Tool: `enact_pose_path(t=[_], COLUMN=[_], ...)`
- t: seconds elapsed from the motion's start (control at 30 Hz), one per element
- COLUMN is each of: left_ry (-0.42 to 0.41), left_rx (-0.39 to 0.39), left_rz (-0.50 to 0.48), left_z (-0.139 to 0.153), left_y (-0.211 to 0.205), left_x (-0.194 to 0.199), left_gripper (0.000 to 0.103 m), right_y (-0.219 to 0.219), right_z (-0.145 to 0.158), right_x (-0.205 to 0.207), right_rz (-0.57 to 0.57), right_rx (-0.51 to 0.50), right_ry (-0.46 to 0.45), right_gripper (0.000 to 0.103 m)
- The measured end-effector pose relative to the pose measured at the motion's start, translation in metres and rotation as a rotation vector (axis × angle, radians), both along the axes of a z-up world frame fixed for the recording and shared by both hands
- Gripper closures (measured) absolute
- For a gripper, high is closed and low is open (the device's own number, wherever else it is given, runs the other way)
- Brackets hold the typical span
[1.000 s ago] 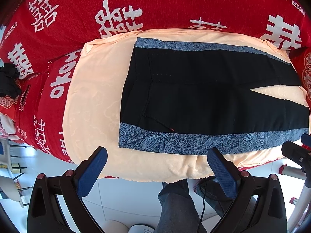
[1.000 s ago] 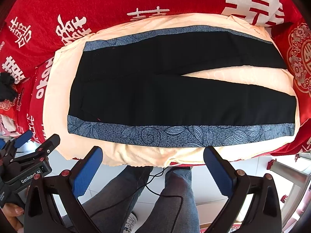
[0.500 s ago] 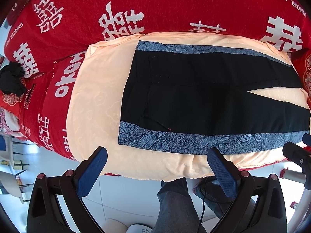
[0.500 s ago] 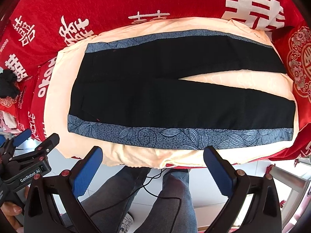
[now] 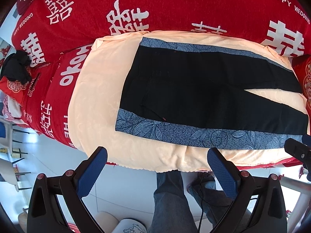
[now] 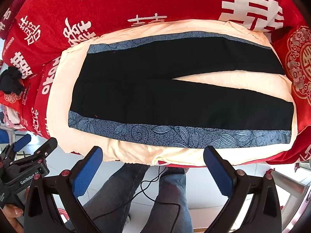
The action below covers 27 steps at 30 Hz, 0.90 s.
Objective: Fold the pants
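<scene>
Black pants [image 5: 204, 93] with blue leaf-print side bands lie flat on a cream blanket [image 5: 93, 101] ahead of both tools, waistband toward the left. Left hand-held gripper [image 5: 157, 172] and right hand-held gripper [image 6: 153, 170] hover spread wide, holding nothing.

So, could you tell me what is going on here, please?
A person holds a left gripper and a right gripper, both open and empty, in front of the pants. The pants lie flat and unfolded on a cream blanket, legs slightly apart. No fold is made yet.
</scene>
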<state>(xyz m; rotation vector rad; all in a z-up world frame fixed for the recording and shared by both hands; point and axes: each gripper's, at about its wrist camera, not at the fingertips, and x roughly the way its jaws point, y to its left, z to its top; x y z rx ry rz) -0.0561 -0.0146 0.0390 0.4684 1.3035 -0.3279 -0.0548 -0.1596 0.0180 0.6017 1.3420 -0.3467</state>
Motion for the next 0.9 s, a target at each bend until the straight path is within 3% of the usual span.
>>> enact_pose_path(t=[0.27, 0.63, 0.8, 0.9], left_ry=[0.015, 0.061, 0.088, 0.086], left_rx=[-0.023, -0.036, -0.035, -0.077], left_rz=[-0.016, -0.054, -0.057, -0.053], left_z=[-0.010, -0.069, -0.096, -0.101], left_y=[0.007, 0.019, 0.021, 0.024], left_x=[0.014, 0.047, 0.060, 0.068], left_gripper=[0.000, 0.000, 0.000, 0.000], right_y=[0.004, 0.018, 0.021, 0.021], right_z=[-0.008, -0.045, -0.069, -0.083], right_x=[0.000, 0.027, 0.036, 0.040], right_rz=[-0.007, -0.015, -0.004, -0.007], right_rx=[-0.016, -0.071, -0.064, -0.035], right_ry=[0.017, 0.069, 0.088, 0.077], right_gripper=[0.000, 0.000, 0.000, 0.000])
